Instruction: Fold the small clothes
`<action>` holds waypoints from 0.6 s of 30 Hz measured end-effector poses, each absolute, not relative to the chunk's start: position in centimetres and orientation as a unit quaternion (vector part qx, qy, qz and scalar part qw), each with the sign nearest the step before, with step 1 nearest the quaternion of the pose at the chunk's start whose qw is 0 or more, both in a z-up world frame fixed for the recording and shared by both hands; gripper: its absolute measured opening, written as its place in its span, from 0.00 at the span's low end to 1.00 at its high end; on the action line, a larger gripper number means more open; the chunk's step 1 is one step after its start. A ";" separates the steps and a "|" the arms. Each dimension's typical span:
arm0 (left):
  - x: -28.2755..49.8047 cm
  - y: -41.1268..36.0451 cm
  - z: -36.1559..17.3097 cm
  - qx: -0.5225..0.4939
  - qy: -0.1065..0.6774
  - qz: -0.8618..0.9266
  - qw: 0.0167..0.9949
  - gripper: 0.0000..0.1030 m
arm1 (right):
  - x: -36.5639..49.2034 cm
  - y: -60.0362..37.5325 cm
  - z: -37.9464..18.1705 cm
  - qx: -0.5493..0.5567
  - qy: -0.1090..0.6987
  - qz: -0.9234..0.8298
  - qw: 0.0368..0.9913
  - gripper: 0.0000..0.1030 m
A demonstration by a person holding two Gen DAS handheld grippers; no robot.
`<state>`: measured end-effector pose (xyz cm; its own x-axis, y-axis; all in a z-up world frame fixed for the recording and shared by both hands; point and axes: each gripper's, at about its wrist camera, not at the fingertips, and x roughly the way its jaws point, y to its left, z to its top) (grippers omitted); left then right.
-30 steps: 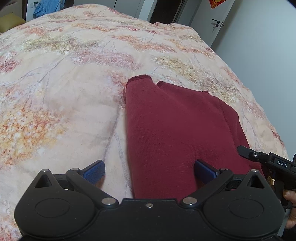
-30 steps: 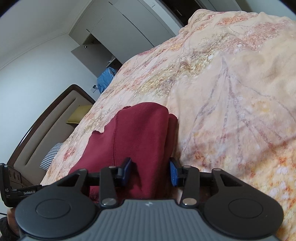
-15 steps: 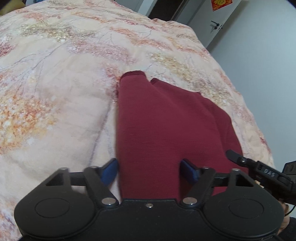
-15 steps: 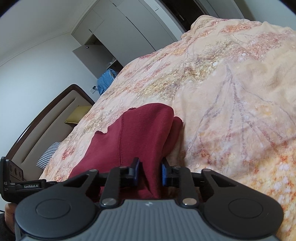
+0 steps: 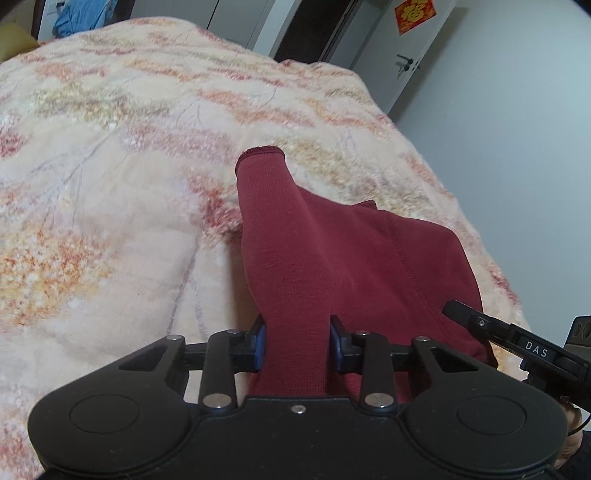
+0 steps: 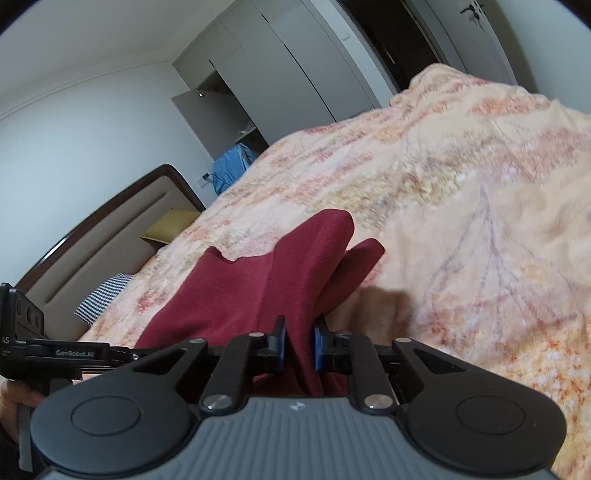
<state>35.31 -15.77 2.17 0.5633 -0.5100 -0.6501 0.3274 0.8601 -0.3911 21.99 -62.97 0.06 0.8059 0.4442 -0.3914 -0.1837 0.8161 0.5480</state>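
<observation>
A dark red knit garment point(image 5: 332, 258) lies on a floral peach bedspread point(image 5: 110, 184). My left gripper point(image 5: 297, 341) is shut on the garment's near edge, cloth bunched between its blue pads, a sleeve cuff stretching away. My right gripper point(image 6: 298, 349) is shut on the garment point(image 6: 280, 273) at its other near corner and holds it raised off the bedspread point(image 6: 480, 221). The right gripper's body shows at the right edge of the left wrist view point(image 5: 532, 349).
A headboard point(image 6: 92, 243), a yellow pillow point(image 6: 170, 229) and a striped pillow point(image 6: 103, 299) lie at the bed's head. Blue cloth point(image 6: 231, 166) hangs by an open wardrobe. A door with a red decoration point(image 5: 413, 14) stands past the bed's far corner.
Both grippers closed on the garment's near edge, the left from wide open. The cloth has lifted and bunched, and both cameras have tilted up.
</observation>
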 end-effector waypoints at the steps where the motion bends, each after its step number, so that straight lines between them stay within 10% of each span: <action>1: 34.9 -15.7 2.6 -0.113 0.399 -0.240 0.878 0.33 | 21.5 -62.8 0.6 0.247 0.256 0.174 0.918 0.15; 18: 22.4 -10.4 6.7 -0.095 0.371 -0.259 0.886 0.32 | 10.9 -58.1 6.8 0.203 0.243 0.208 0.926 0.15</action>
<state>22.36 -10.42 6.73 0.5898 -0.5305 -0.6088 0.3890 0.8473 -0.3615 10.93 -58.09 6.82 0.7955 0.4836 -0.3650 -0.2867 0.8311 0.4765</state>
